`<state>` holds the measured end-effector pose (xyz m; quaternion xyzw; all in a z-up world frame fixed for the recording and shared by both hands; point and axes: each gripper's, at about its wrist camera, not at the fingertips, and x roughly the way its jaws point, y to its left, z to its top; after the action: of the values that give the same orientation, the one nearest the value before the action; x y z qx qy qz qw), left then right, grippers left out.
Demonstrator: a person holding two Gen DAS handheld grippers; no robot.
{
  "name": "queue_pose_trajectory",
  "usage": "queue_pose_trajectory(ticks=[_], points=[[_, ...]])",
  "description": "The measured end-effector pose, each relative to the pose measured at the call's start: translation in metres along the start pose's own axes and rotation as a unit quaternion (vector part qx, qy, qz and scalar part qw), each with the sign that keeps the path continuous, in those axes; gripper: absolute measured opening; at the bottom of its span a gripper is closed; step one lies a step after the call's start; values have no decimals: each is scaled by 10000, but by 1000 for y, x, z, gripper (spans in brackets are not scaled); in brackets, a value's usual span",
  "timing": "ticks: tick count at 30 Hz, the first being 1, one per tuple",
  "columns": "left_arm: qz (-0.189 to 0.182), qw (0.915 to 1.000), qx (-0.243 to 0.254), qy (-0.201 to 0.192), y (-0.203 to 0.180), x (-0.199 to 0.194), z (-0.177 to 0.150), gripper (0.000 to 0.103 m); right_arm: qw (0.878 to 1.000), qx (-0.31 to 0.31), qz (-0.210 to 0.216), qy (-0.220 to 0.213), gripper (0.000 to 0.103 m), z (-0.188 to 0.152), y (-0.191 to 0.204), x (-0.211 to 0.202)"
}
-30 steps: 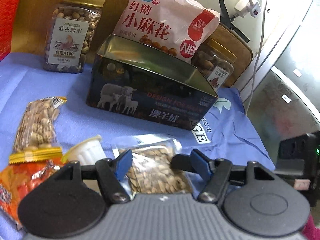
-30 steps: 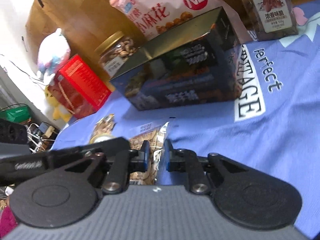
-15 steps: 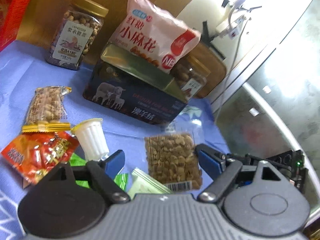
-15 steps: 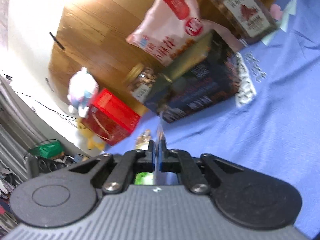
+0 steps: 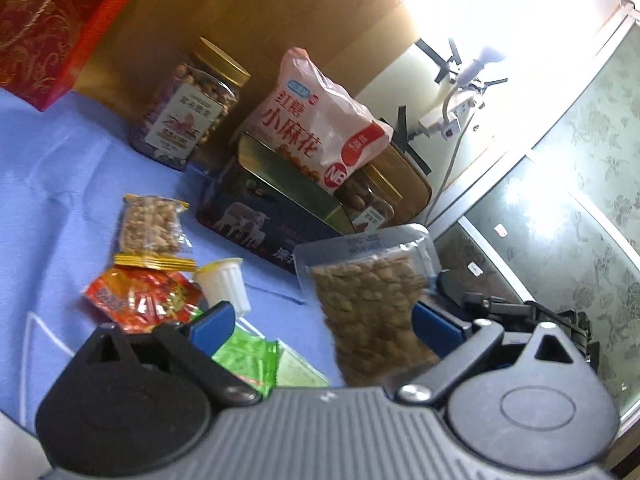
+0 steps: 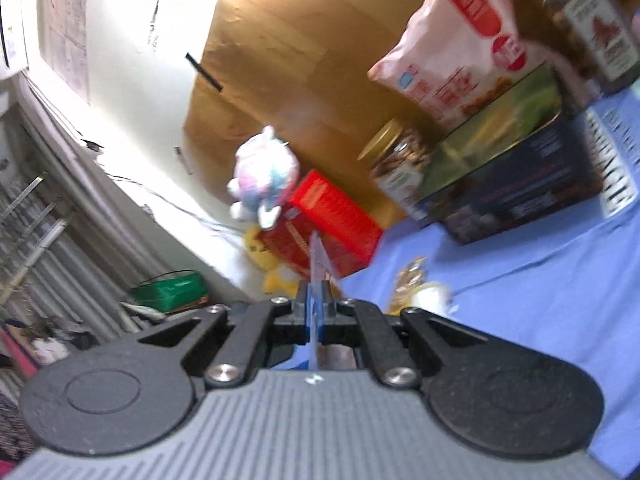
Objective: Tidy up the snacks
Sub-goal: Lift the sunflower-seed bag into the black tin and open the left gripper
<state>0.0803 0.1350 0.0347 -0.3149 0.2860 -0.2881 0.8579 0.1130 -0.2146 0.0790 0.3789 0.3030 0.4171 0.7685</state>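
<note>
A clear packet of seeds [image 5: 370, 296] hangs in the air between my left gripper's open blue fingers, held from the right by the right gripper. In the right wrist view my right gripper [image 6: 316, 310] is shut on that packet's edge [image 6: 318, 264], seen end-on. My left gripper [image 5: 324, 324] is open and empty above the blue cloth [image 5: 52, 216]. A dark open tin box [image 5: 272, 216] stands behind, with a pink snack bag [image 5: 320, 120] leaning over it.
On the cloth lie a peanut packet [image 5: 150, 226], an orange packet [image 5: 140, 298], a white jelly cup [image 5: 224, 284] and a green packet [image 5: 248, 358]. Nut jars [image 5: 188, 120] and a red box [image 5: 52, 20] stand at the back. A plush toy [image 6: 264, 176] sits left.
My right gripper closed on the seed packet and lifted it off the cloth. My left gripper opened wider, pulled back and rose. Both views tilted.
</note>
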Motion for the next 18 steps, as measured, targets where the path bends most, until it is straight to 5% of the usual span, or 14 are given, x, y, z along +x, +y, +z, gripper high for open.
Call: queue_pose_trajectory(ticks=[7, 18], points=[[55, 9998, -190, -55, 15, -6, 0, 100, 9997, 26, -121, 223, 5, -4, -8, 15], [316, 9985, 10, 445, 12, 24, -12, 99, 9927, 796, -825, 374, 9, -14, -72, 10]])
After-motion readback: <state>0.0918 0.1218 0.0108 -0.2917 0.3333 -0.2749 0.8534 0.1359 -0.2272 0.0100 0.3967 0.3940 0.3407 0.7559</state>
